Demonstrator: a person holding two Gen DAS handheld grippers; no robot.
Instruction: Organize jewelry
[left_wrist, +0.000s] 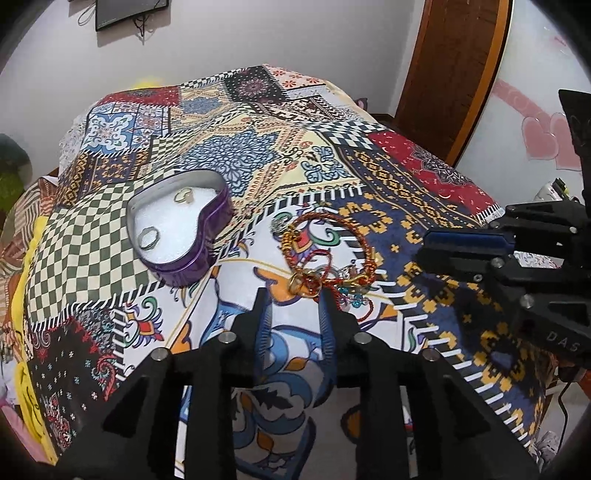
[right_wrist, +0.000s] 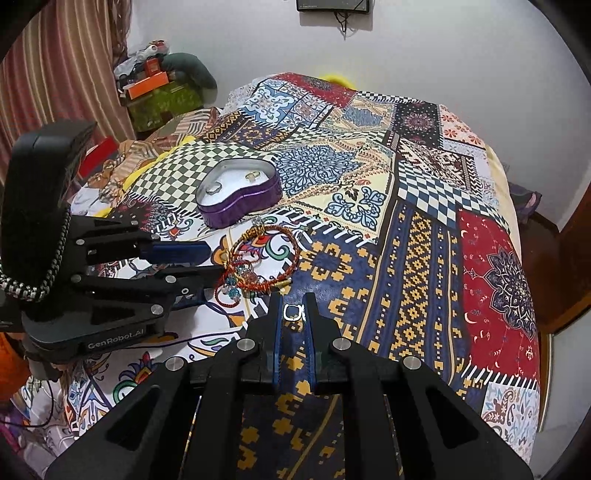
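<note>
Two rings in purple heart tin, left hand-held gripper parted, right hand-held gripper pinching silver ring

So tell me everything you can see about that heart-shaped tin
The heart-shaped tin is an open, lidless metal box with glossy purple sides and a silvery rim. It sits flat on the patchwork bedspread, beyond the bracelet pile, touched by neither gripper. White foam lines its inside, with two rings resting on it: one silvery, one gold-toned.

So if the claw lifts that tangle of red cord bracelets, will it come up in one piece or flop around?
The tangle of red cord bracelets looks floppy, so it would probably sag. Its loops interlock with charms, so it likely lifts together. It seems light and may snag.
</note>
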